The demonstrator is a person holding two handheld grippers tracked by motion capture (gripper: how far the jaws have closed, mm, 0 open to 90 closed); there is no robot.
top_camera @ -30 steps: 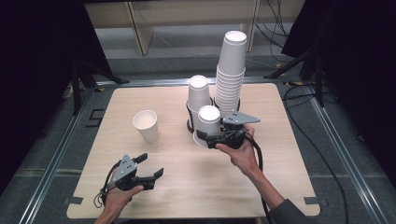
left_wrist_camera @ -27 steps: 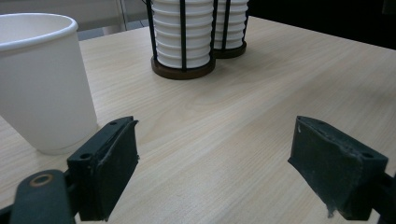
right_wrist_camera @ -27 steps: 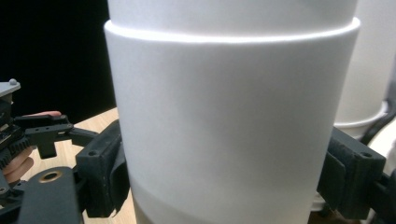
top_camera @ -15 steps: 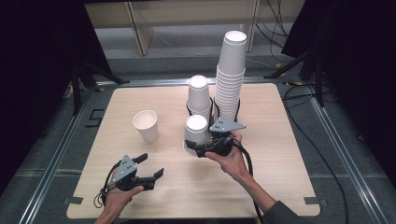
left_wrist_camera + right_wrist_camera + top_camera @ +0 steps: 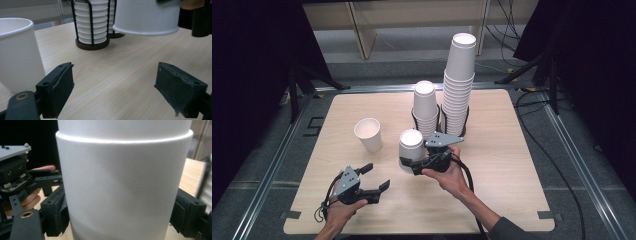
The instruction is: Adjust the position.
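Cup gripped by right fingers (left fingers apart), one loose cup, two stacks

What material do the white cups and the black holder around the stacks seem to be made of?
The cups look like matte white paper: rolled rims, thin walls, no shine. The holder seems thin black metal wire on a dark round base, perhaps wood.

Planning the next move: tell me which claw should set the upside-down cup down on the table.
Right. The right claw grips the upside-down cup just above the table; the left claw sits open and empty near the front edge, apart from it.
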